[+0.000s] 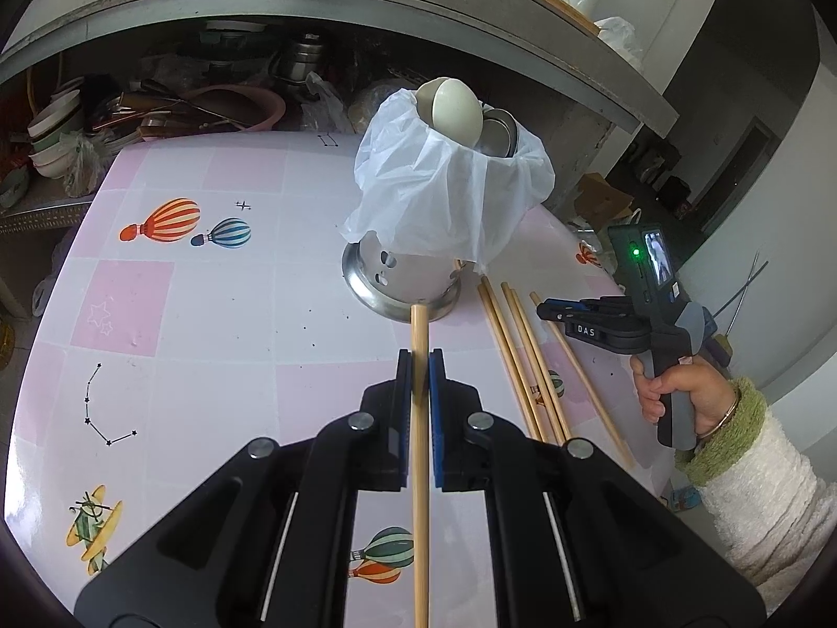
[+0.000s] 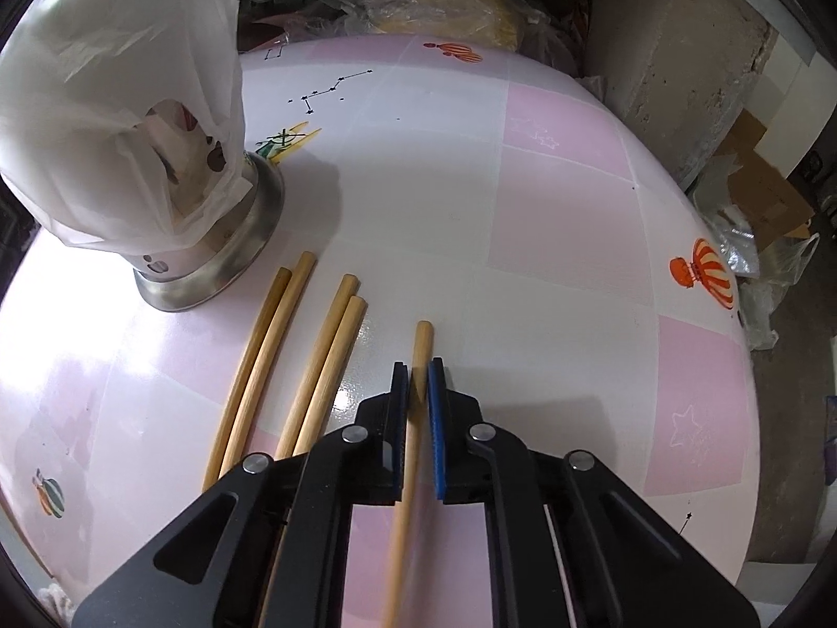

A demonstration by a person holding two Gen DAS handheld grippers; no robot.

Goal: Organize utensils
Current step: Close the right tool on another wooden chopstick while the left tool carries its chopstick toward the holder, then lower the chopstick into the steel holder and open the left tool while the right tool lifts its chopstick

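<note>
Chopstick in the left gripper (image 1: pixel 420 418): a plain, pale wooden round stick, gripped part-way along its length, its far end pointing at the foot of the utensil holder and seeming lifted off the worktop.
Chopstick under the right gripper (image 2: pixel 422 350): the same pale wood, blunt-ended, lying on the worktop, rightmost of the loose ones and a little apart from them.
Loose chopsticks (image 2: pixel 293 361): four more lie flat in two touching pairs, just beside the holder's base, roughly parallel.
Utensil holder (image 1: pixel 403 282): an upright perforated steel cylinder on a flared foot, near the middle of the worktop; a white plastic bag (image 1: pixel 444 183) is draped over its upper part, and a pale spoon bowl (image 1: pixel 452 107) and metal pieces stick out of the top.
Left gripper (image 1: pixel 420 366): fingers closed on its chopstick, holding it firm.
Right gripper (image 2: pixel 417 382): fingers drawn in tight against the rightmost chopstick, which runs between the pads; it looks pinched but not yet lifted.
Step in hand: gathering the chopsticks, one in each gripper, to stand them in the holder.
Next move calls for: raising the right stick clear without nudging its neighbours, then tipping each stick upright and finding the mouth of the holder past the loose bag.
Worktop (image 1: pixel 172 314): glossy, pink and white squares with balloon prints.
</note>
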